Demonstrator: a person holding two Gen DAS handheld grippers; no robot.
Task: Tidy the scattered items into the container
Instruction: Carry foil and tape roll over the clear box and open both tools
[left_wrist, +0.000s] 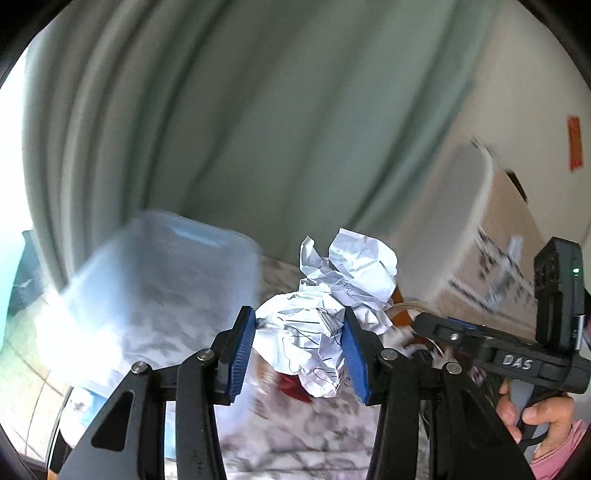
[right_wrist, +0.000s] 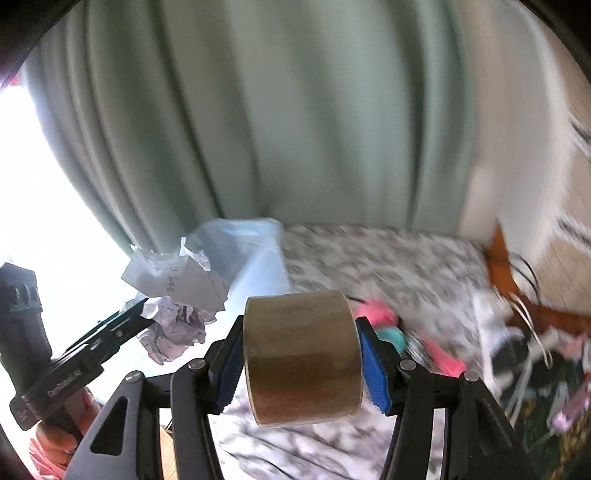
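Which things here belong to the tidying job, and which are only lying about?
Job:
crumpled paper in left gripper
tape roll in right gripper
clear container
pink items on the table

Lying about:
curtain
cardboard box

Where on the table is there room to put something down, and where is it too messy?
The patterned tablecloth looks bare in the middle, between the clear plastic container and the curtain behind. The container's inside is too blurred to judge. It is crowded on the right: pink things and blurred clutter pile there.
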